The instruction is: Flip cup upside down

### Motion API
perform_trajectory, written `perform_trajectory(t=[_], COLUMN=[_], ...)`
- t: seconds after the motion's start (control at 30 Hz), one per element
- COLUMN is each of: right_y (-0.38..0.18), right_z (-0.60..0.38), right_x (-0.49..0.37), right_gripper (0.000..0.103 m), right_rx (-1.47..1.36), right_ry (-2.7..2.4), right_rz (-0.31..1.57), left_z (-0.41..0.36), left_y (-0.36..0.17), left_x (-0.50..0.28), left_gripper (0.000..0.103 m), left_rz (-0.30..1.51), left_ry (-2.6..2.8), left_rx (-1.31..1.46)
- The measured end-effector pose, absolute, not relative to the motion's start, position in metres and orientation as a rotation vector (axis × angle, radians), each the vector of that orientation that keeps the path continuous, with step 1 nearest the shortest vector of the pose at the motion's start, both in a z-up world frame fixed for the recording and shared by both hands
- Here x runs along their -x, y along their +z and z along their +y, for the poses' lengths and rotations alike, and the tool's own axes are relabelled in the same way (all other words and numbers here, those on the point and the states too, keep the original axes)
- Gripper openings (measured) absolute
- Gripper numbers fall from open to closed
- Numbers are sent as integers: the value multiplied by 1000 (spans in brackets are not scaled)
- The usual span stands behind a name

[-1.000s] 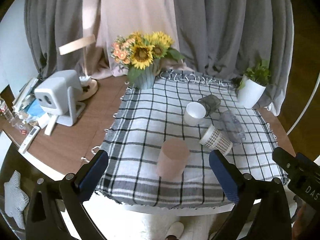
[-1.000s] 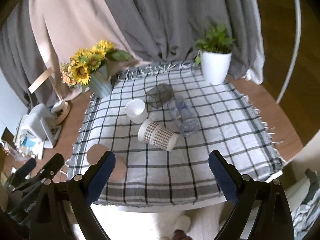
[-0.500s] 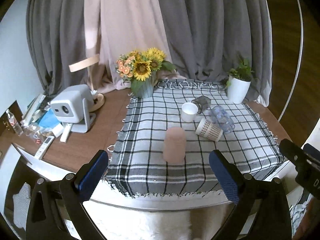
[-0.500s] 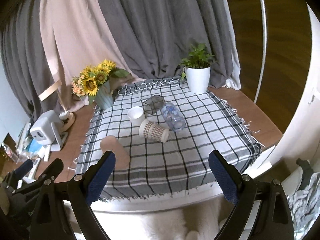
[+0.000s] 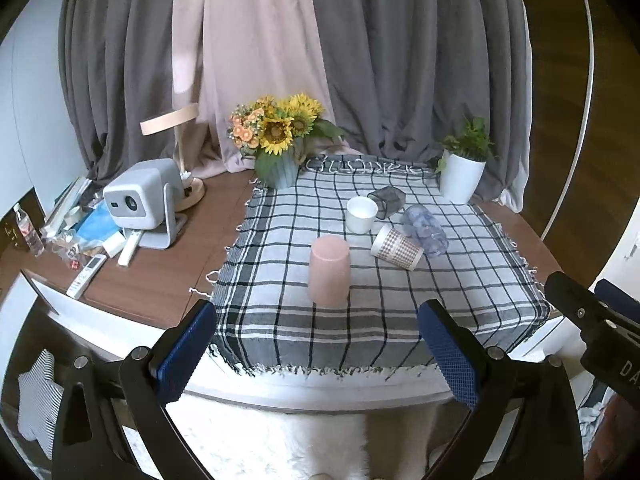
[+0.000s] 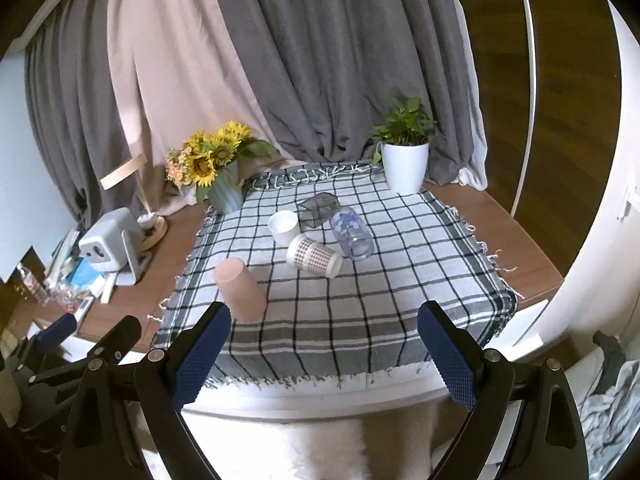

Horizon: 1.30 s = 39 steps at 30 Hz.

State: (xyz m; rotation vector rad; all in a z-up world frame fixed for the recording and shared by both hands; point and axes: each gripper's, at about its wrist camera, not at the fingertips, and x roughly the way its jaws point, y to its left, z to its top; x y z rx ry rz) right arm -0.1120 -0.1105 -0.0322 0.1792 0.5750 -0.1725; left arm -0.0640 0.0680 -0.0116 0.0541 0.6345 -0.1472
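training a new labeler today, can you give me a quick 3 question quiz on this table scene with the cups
1. True or false: the pink cup stands mouth-down on the checked cloth.
2. Which cup stands upright with its mouth open to the top? A) patterned paper cup B) white cup C) clear plastic cup
3. Fill in: both the left hand-held gripper and the right hand-held gripper are ____, holding nothing.

Key
1. True: its closed base faces up.
2. B: the patterned and clear cups lie on their sides.
3. Open: the jaws stand wide apart, short of the table.
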Motion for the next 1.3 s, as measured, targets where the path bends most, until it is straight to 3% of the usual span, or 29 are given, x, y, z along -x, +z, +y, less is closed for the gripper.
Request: perform_trajectory(t=[1.3], right_y=[-29], right_z=[-121], right_x=[121], right_gripper=[95], right_rx=[-174], right_ry=[-186], right_rz=[570], left_z=[55], left_y=[-7], left_x=[64], left_gripper=[103], left_rz=[624], left_ry=[-173], left_rx=[-68])
